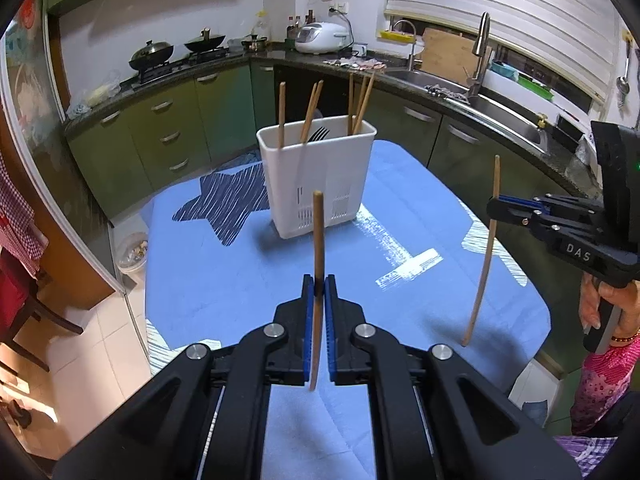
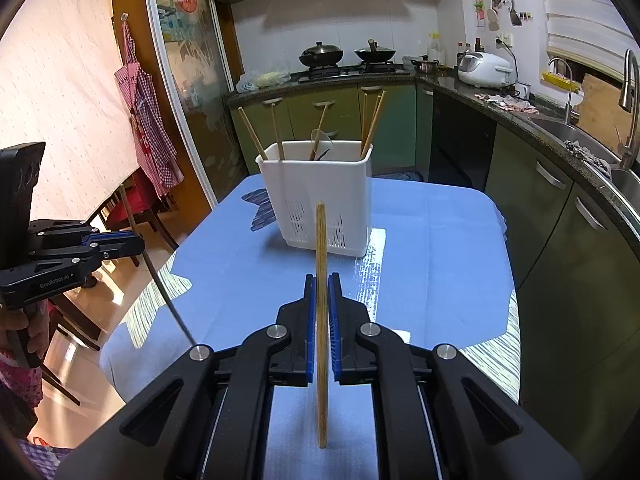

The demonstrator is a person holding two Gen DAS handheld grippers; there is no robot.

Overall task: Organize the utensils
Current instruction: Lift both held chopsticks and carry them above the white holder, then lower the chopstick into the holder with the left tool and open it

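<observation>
Between the left fingers point(image 1: 319, 282) one upright wooden chopstick point(image 1: 318, 264) is pinched, the right fingers point(image 2: 322, 280) clamp a second chopstick point(image 2: 321, 320) likewise, both held above the blue desk point(image 1: 224, 280) short of the white utensil holder point(image 1: 320, 176), which already carries several chopsticks and a fork.

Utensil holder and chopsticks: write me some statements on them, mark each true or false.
1. Each tool is shut on a chopstick. True: left tool and chopstick, right tool and chopstick.
2. The holder is empty. False: it holds several chopsticks and a fork.
3. The holder lies on its side. False: upright on the table.
4. Both held chopsticks are outside the holder. True.
</observation>
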